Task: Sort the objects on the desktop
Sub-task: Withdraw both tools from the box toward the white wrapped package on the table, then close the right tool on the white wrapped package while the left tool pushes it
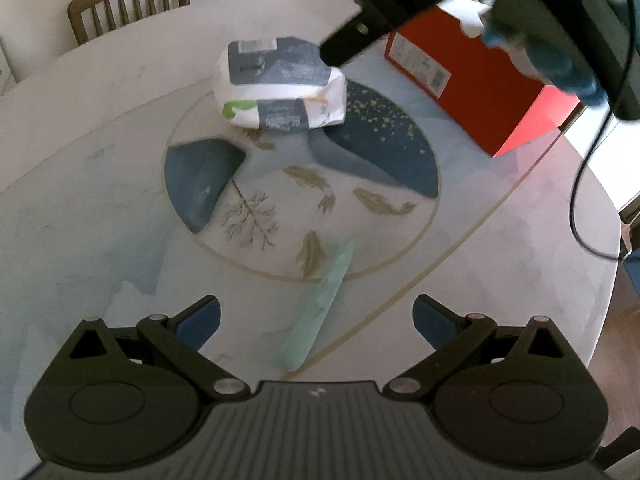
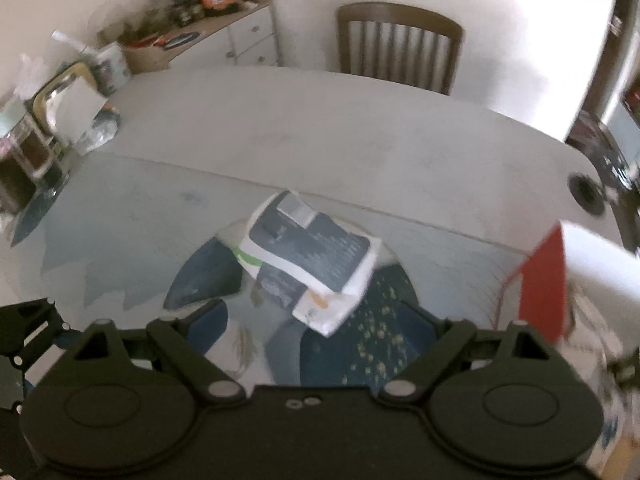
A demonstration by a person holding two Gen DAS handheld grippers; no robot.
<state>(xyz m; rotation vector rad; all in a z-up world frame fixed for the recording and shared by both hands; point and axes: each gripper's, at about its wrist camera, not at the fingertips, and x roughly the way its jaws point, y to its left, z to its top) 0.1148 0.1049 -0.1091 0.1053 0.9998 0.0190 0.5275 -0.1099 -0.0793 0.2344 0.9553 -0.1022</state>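
A white and dark blue soft pack lies on the round patterned table, at the far edge of its painted centre circle. A pale green, see-through flat strip lies on the table just ahead of my left gripper, roughly between its open fingers and untouched. My right gripper, held by a blue-gloved hand, hovers over the pack's right end. In the right wrist view the pack sits just beyond my right gripper, which is open and holds nothing.
A red box stands at the table's right, also in the right wrist view. A wooden chair is behind the table. Jars and a tray crowd the far left edge. A black cable hangs at the right.
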